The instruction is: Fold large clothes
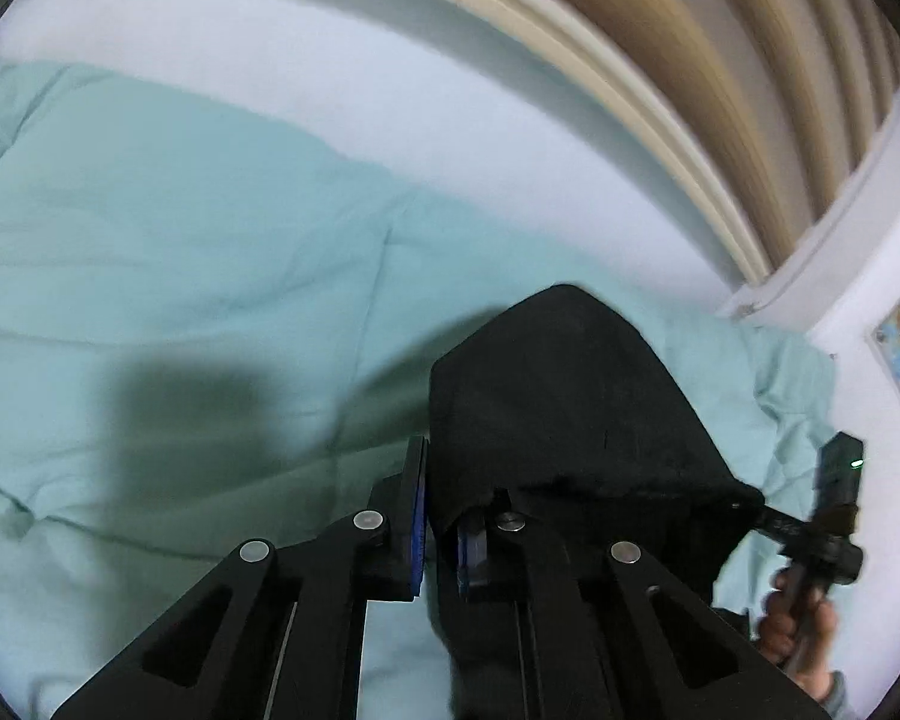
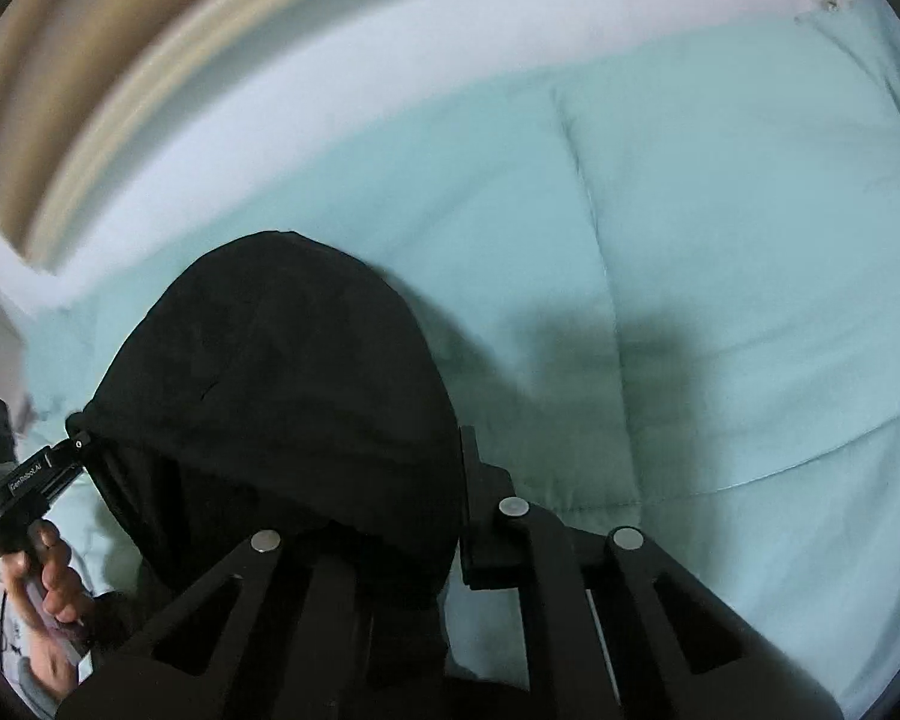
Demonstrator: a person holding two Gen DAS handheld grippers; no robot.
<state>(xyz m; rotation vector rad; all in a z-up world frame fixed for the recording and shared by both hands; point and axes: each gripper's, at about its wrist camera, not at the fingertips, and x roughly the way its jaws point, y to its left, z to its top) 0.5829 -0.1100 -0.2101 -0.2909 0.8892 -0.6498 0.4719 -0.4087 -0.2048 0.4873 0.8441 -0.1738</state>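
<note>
A black garment [image 1: 564, 396] hangs stretched between my two grippers above a bed. My left gripper [image 1: 441, 534] is shut on one edge of the cloth, which drapes over its right finger. In the right wrist view the same black garment [image 2: 282, 384] covers the left finger of my right gripper [image 2: 450, 516], which is shut on its other edge. The right gripper [image 1: 756, 510] also shows at the far right of the left wrist view, and the left gripper [image 2: 81, 441] shows at the far left of the right wrist view, each pinching the cloth.
A pale green quilt [image 1: 180, 252] covers the bed under the garment, also in the right wrist view [image 2: 720, 228]. A white sheet strip [image 1: 330, 78] and a beige curtain or headboard [image 1: 690, 60] lie beyond it. A white frame [image 1: 858, 228] stands at the right.
</note>
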